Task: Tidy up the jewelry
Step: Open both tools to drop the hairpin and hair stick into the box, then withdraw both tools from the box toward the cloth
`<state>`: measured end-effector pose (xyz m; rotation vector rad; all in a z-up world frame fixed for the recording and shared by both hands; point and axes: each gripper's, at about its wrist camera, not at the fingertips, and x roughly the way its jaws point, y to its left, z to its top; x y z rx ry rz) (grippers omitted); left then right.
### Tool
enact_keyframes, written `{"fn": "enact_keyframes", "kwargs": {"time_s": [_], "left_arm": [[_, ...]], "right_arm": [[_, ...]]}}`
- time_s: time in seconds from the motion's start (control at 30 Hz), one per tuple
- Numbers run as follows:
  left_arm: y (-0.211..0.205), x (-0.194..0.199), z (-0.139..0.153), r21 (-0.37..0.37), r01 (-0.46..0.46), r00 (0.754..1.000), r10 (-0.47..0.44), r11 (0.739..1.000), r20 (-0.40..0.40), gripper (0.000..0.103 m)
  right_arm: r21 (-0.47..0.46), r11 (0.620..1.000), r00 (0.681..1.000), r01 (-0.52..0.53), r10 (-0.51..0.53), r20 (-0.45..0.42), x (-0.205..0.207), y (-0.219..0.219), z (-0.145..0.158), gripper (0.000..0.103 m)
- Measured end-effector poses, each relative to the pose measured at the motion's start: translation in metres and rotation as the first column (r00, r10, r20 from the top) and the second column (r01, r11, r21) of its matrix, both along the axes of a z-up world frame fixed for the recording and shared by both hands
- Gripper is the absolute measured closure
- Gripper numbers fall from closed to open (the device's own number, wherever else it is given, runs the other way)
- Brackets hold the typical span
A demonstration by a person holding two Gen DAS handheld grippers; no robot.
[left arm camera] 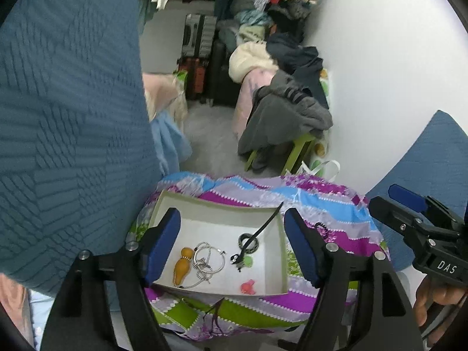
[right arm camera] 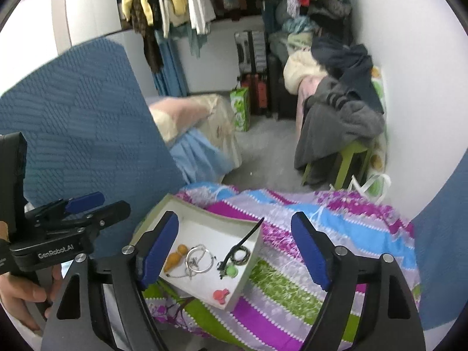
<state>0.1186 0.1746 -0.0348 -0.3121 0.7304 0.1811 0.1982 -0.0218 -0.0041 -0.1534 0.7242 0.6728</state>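
Observation:
A shallow white box (left arm camera: 272, 288) (right arm camera: 242, 280) sits on a striped purple, blue and green cloth (left arm camera: 321, 201) (right arm camera: 336, 228). In it lie an orange gourd pendant (left arm camera: 182, 266) (right arm camera: 174, 259), silver hoops with a chain (left arm camera: 209, 259) (right arm camera: 199, 260), a dark ring (left arm camera: 248, 241) (right arm camera: 241, 254), a black strap with a charm (left arm camera: 259, 232) (right arm camera: 244, 238), a green piece (left arm camera: 248, 261) (right arm camera: 231, 270) and a red piece (left arm camera: 248, 287) (right arm camera: 220, 295). My left gripper (left arm camera: 232, 248) is open and empty above the box. My right gripper (right arm camera: 235, 248) is open and empty, over the box's right end.
Blue quilted cushions (left arm camera: 64, 117) (right arm camera: 76, 111) flank the cloth. Beyond it are a green stool with grey clothes (left arm camera: 286, 117) (right arm camera: 339, 122), suitcases (left arm camera: 199, 58) (right arm camera: 254, 73), hanging clothes (right arm camera: 175, 0) and a white wall (left arm camera: 395, 58). A small dark ring (left arm camera: 321, 228) lies on the cloth right of the box.

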Motion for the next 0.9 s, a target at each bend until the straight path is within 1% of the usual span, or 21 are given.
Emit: {"fn": "enact_keyframes", "kwargs": {"time_s": [0.2, 0.37, 0.7, 0.77, 0.9], "left_arm": [[-0.024, -0.009, 0.025, 0.030, 0.018, 0.998, -0.019, 0.999, 0.058, 0.026], [-0.043, -0.010, 0.031, 0.026, 0.044, 0.997, -0.046, 0.999, 0.070, 0.025], [-0.091, -0.004, 0.027, 0.010, 0.105, 0.991, -0.105, 0.994, 0.081, 0.025], [-0.099, -0.002, 0.024, 0.003, 0.107, 0.991, -0.107, 0.994, 0.083, 0.025], [-0.118, 0.001, 0.017, 0.014, 0.122, 0.990, -0.123, 0.992, 0.076, 0.025]], "right_arm": [[0.003, 1.000, 0.998, 0.024, -0.024, 0.066, -0.012, -0.028, 0.018, 0.024], [0.008, 0.998, 0.994, 0.059, -0.059, 0.089, -0.018, -0.056, 0.021, 0.024], [0.003, 0.991, 0.985, 0.133, -0.133, 0.106, -0.026, -0.108, 0.010, 0.024], [0.000, 0.989, 0.983, 0.146, -0.145, 0.114, -0.028, -0.118, 0.006, 0.024], [0.001, 0.987, 0.980, 0.161, -0.160, 0.122, -0.029, -0.137, -0.007, 0.024]]}}
